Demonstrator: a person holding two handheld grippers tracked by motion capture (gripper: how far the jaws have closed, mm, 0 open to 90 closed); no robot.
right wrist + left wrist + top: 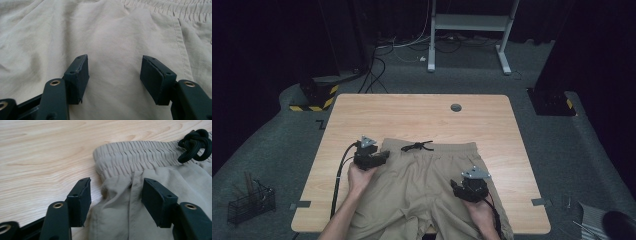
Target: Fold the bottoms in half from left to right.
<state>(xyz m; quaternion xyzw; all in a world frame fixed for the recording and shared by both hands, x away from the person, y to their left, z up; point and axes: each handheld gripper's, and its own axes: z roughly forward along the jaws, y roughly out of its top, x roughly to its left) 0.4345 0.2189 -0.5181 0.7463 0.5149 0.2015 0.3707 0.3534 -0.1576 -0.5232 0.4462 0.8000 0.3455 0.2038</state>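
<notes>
Desk [422, 112]: light wood-grain top w/ rounded corners, a small round grey cable grommet [456, 107] near the far edge. It stands on dark grey carpet [277, 145]; the room beyond is black-curtained and dim. Far side: a white metal frame stand [469, 30] w/ loose cables [377, 70] trailing across the floor. Left of the desk's far corner sits a block w/ yellow-black hazard stripes [314, 97]; a similar dark block [552, 102] at far right. A wire basket [249, 202] w/ tools stands on the floor at near left. Grey tape tabs on the desk's near left and right edges.

Khaki shorts [422, 180] lie flat on the near half of the desk, elastic waistband away from the person, black drawstring [417, 146] knotted at the waistband centre.

Left tool [115, 195]: jaws wide apart, holding nothing, straddling the shorts' left waistband corner at the side seam, one jaw over bare wood and the other over fabric. Right tool [113, 72]: jaws wide apart, nothing between them but flat fabric of the right leg, below the waistband.

No brands, labels or legible writing anywhere.
</notes>
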